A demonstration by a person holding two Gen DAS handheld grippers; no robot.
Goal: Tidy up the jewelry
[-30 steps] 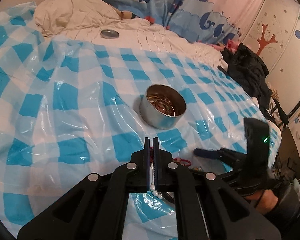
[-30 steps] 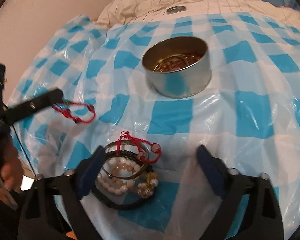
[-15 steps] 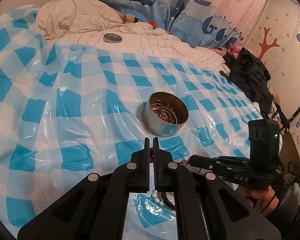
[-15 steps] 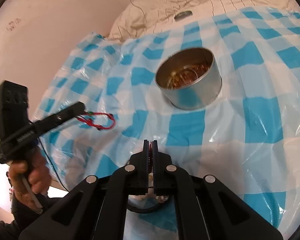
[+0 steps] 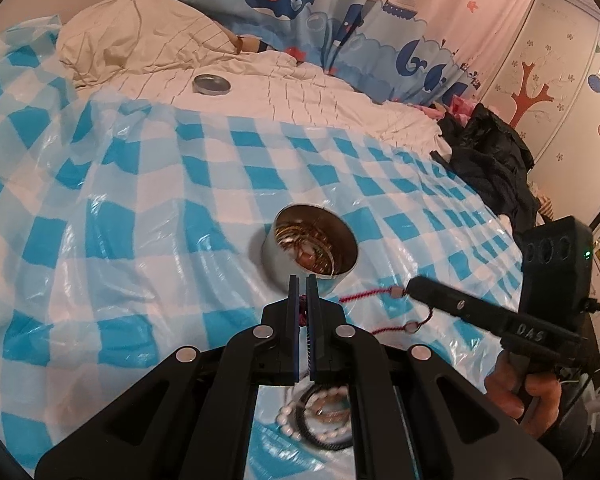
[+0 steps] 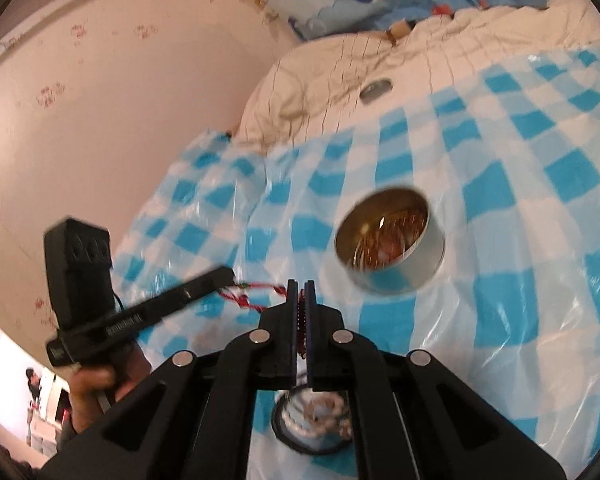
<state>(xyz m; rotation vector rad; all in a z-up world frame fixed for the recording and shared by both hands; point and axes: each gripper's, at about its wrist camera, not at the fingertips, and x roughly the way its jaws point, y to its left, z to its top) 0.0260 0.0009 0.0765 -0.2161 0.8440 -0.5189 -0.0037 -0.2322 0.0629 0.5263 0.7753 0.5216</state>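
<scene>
Blurred tin (image 6: 392, 250) contents unclear; pile (image 5: 324, 420) partly hidden behind fingers (image 5: 293, 304).

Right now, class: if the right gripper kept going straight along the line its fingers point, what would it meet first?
Probably the round metal tin, just beyond and right of the right gripper; depth is unclear, so it might first touch the checked plastic sheet before it.
</scene>
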